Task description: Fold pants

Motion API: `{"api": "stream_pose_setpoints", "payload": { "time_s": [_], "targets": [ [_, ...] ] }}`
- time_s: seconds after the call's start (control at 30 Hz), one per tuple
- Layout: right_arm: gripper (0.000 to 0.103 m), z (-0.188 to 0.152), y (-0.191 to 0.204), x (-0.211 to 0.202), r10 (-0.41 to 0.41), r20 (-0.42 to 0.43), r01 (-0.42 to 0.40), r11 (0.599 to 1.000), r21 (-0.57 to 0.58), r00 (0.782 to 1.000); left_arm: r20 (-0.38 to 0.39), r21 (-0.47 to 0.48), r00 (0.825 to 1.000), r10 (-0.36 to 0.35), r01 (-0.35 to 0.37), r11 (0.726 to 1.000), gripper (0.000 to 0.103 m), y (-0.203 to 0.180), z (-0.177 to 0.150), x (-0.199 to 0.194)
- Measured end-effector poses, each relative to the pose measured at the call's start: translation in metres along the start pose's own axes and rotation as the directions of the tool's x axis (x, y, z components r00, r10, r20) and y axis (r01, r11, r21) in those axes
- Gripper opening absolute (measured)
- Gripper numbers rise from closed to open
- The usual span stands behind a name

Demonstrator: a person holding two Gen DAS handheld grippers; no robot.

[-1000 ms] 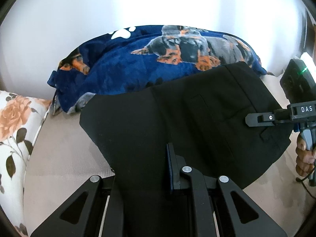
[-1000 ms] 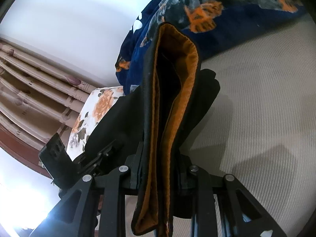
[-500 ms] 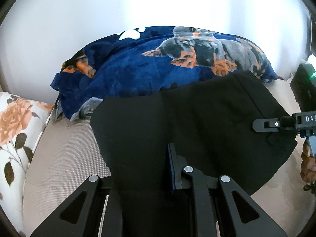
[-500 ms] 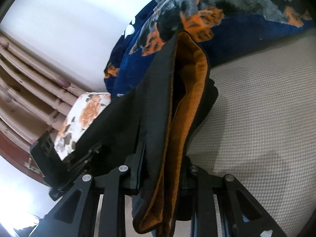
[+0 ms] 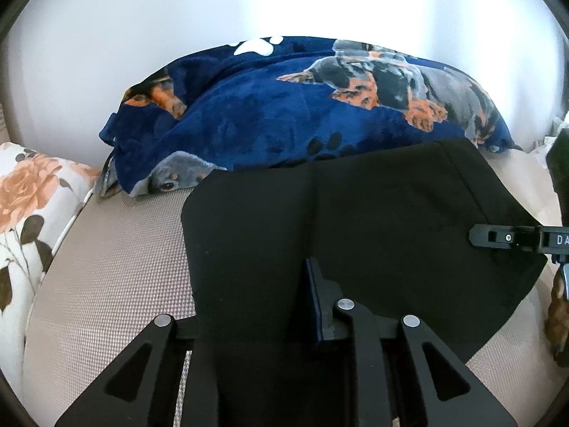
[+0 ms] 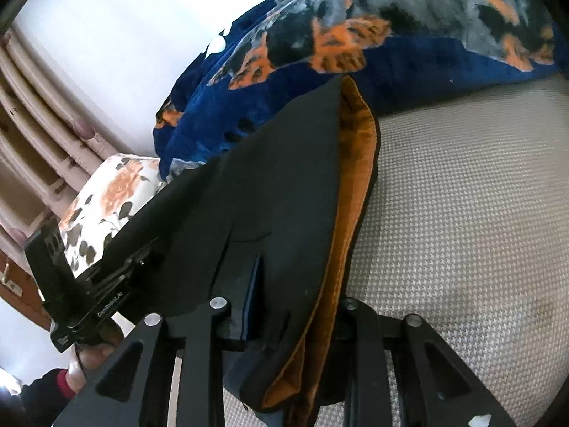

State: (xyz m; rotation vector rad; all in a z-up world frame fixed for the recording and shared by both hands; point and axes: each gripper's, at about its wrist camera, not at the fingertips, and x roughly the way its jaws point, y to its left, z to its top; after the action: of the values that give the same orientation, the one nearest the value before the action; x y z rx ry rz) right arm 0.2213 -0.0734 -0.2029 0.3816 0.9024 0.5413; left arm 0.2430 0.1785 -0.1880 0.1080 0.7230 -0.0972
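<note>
Lowered since before, black pants (image 5: 373,235) stay clamped in both jaws.

Bed surface, beige woven-texture cover (image 5: 117,267). Lying on it: black folded pants with orange lining (image 5: 373,220); navy plush dog-print blanket (image 5: 270,121); white floral pillow (image 5: 25,199), apparently at the edge.

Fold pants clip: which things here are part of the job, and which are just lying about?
Part of the job:
- black pants
- left claw, clamped on the pants
- right claw, clamped on the pants

Just lying about:
- blue dog-print blanket
- flowered pillow
- beige mattress underneath
- curtain
</note>
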Motion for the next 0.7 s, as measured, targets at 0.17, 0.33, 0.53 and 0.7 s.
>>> {"api": "stream_pose_setpoints", "payload": {
  "time_s": [0.17,0.33,0.53,0.7],
  "targets": [
    [0.026,-0.004,0.008,0.002,-0.065,0.032,0.066,0.997,-0.047,0.997,-0.015,-0.026,1.0,0.014,-0.014,1.0,0.03,0.004,-0.001,0.004],
    [0.027,-0.007,0.013,0.002,-0.104,0.052,0.108,0.991,-0.076,0.993,-0.017,-0.022,0.999,0.034,-0.035,0.999,0.032,0.003,-0.002,0.004],
    [0.028,-0.008,0.012,0.002,-0.112,0.055,0.116,0.991,-0.07,0.992,-0.014,-0.025,0.999,0.04,-0.04,0.999,0.033,0.002,-0.001,0.004],
    [0.029,-0.008,0.013,0.003,-0.124,0.052,0.127,0.989,-0.074,0.991,-0.012,-0.022,0.998,0.054,-0.054,0.998,0.034,0.002,-0.002,0.004]
  ]
}}
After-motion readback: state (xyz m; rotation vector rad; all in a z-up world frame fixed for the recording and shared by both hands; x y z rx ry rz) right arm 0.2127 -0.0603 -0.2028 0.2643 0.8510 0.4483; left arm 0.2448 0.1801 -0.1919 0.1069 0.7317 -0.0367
